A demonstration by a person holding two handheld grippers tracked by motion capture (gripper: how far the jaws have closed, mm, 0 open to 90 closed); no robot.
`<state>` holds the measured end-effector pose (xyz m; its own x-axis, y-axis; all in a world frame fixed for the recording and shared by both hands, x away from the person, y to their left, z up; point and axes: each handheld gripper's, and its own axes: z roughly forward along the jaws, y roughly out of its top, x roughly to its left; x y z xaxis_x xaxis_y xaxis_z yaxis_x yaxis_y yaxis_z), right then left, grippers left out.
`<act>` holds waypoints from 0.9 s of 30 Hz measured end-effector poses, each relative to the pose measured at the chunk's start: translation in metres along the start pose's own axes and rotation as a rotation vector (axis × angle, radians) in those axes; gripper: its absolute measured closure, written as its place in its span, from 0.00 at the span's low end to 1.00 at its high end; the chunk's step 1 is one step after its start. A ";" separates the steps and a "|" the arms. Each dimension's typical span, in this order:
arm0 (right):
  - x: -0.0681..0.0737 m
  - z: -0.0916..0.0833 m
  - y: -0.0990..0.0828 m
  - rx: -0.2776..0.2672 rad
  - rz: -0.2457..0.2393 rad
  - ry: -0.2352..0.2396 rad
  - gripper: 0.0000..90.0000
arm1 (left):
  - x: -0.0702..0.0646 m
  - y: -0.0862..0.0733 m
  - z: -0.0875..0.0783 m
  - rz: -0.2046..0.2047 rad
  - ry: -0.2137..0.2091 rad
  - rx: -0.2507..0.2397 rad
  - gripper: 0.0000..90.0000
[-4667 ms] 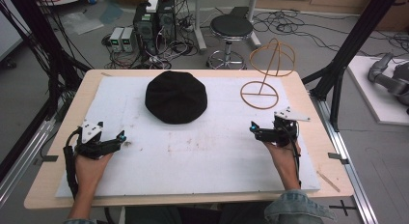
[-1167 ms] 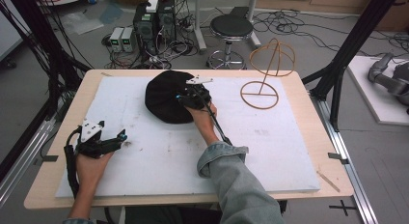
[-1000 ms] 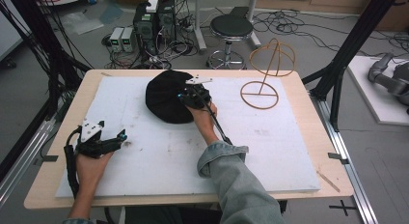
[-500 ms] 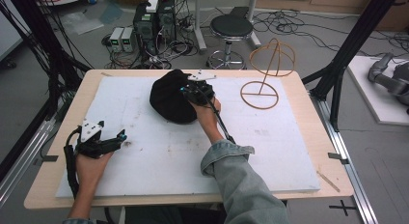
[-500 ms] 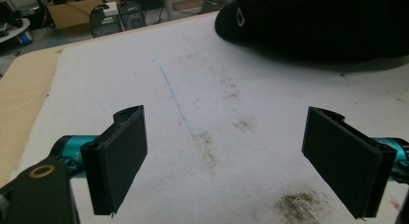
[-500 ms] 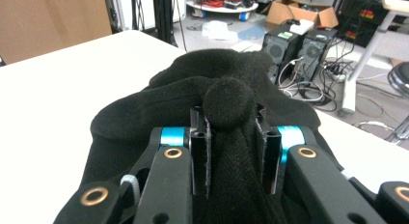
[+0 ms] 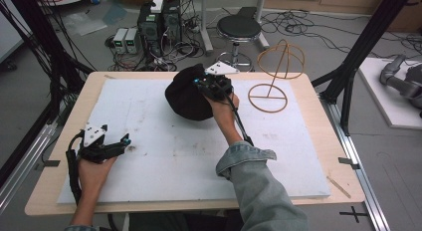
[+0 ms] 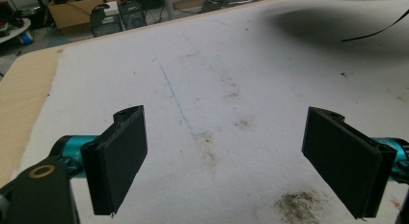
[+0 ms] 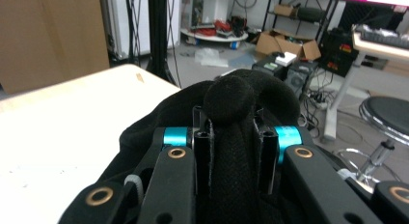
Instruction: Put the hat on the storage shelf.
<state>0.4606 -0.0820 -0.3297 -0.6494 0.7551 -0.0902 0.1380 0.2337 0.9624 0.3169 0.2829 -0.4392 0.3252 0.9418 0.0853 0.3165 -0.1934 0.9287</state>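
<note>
**Right gripper pinches the black hat at the far side of the table**

The wooden table (image 7: 318,109) carries a white foam mat (image 7: 164,156) that covers nearly all of its top. The mat has brown stains and a thin blue line, which are clear in the left gripper view.

The black hat (image 7: 185,94) is at the far middle of the mat. It looks bunched up and raised at its right side, where it is gripped; its lower edge seems to be near the mat or on it, but I cannot tell which. Just to the right of it stands a wire hat stand (image 7: 275,74), a round ring base on the mat with a dome of wire above on a thin stem. The hat and the stand are apart.

The right gripper (image 7: 211,85) is at the right edge of the hat, with the person's denim sleeve (image 7: 249,166) reaching across the mat from the bottom. Its jaws have just been closing, and in the right gripper view they stand narrow with a thick fold of the hat (image 9: 230,137) pressed between the pads; a rounded bulge of fabric rises over the tips.

The left gripper (image 7: 114,144) is low over the near left part of the mat, well apart from the hat. Its jaws stand wide, with bare mat between them.
</note>
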 end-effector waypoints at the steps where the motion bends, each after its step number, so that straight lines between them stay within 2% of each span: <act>1: -0.002 -0.003 0.003 -0.007 -0.002 0.002 0.86 | 0.000 0.000 0.000 0.001 0.001 0.001 0.18; 6: -0.007 -0.017 0.014 -0.039 0.004 0.012 0.86 | 0.000 0.000 0.000 0.003 0.001 0.005 0.18; 10: -0.010 -0.027 0.024 -0.058 -0.014 0.009 0.86 | -0.001 0.000 0.000 0.003 0.000 0.004 0.18; 14: -0.015 -0.037 0.034 -0.082 -0.032 0.030 0.86 | -0.001 0.000 0.000 0.002 0.002 0.003 0.18; 20: -0.021 -0.051 0.048 -0.109 -0.027 0.045 0.85 | -0.001 0.000 0.001 0.003 0.004 0.004 0.18; 23: -0.022 -0.057 0.056 -0.104 -0.071 0.047 0.85 | -0.001 0.000 0.001 0.002 0.003 0.004 0.18; 27: -0.022 -0.064 0.066 -0.115 -0.082 0.056 0.85 | -0.001 0.000 0.001 0.003 0.003 0.004 0.18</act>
<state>0.4361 -0.1226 -0.2478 -0.6959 0.7005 -0.1586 -0.0021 0.2189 0.9758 0.3170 0.2816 -0.4396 0.3232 0.9421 0.0893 0.3191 -0.1973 0.9270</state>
